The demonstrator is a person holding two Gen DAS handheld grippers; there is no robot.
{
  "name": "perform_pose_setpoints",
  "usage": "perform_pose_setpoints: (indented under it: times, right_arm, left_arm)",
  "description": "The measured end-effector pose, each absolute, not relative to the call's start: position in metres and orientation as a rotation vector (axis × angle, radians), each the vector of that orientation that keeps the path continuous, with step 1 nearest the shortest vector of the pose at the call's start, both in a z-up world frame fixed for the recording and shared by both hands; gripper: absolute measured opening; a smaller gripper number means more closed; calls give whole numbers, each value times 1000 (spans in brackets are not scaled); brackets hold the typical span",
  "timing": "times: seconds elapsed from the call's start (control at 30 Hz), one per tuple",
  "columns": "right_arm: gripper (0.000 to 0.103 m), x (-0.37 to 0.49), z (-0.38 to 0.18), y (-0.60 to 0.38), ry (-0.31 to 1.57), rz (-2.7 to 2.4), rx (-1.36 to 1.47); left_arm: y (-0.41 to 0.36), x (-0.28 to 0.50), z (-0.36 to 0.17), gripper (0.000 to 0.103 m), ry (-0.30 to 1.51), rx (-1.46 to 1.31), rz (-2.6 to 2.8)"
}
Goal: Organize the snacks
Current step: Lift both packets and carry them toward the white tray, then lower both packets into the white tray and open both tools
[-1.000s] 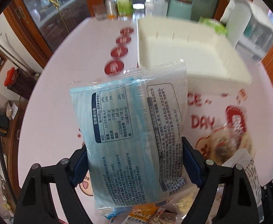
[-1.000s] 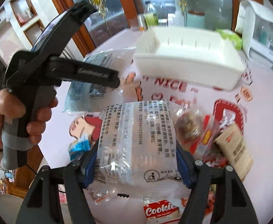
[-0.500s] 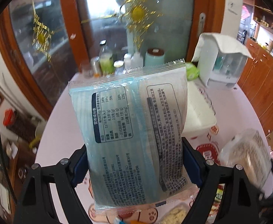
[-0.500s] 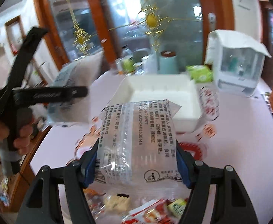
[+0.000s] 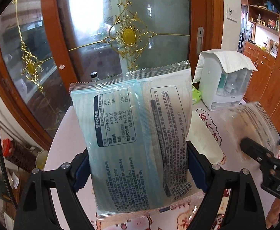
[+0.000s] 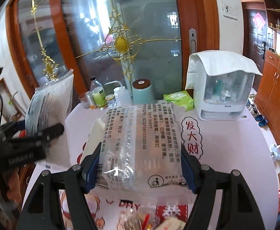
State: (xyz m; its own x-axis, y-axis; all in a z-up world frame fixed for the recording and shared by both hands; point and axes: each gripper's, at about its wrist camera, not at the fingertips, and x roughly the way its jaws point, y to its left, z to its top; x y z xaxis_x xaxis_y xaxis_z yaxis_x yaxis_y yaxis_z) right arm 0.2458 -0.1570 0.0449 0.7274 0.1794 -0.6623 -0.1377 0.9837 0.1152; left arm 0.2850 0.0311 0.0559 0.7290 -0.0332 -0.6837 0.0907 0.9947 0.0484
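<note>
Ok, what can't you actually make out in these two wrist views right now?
- White plastic bin: mostly hidden behind the pale blue snack packet in the left wrist view, and behind the clear printed snack packet in the right wrist view.
- Left hand-held gripper: only its frame and blue pads show past the blue packet.
- Right hand-held gripper: motion-blurred in the left wrist view.
- Loose snacks: cut off by the bottom edge of the right wrist view.
</note>
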Motion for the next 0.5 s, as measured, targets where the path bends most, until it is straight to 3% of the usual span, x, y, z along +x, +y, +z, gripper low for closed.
perform_pose_setpoints:
  times: [0.33, 0.5]
  right_arm:
    - [74, 313, 16, -141, 765, 85, 61]
    - [74, 329, 14, -143, 749, 90, 98]
  left_arm:
    - [27, 339, 20, 89, 766, 119, -60]
    - [30, 364, -4, 99, 841, 61, -97]
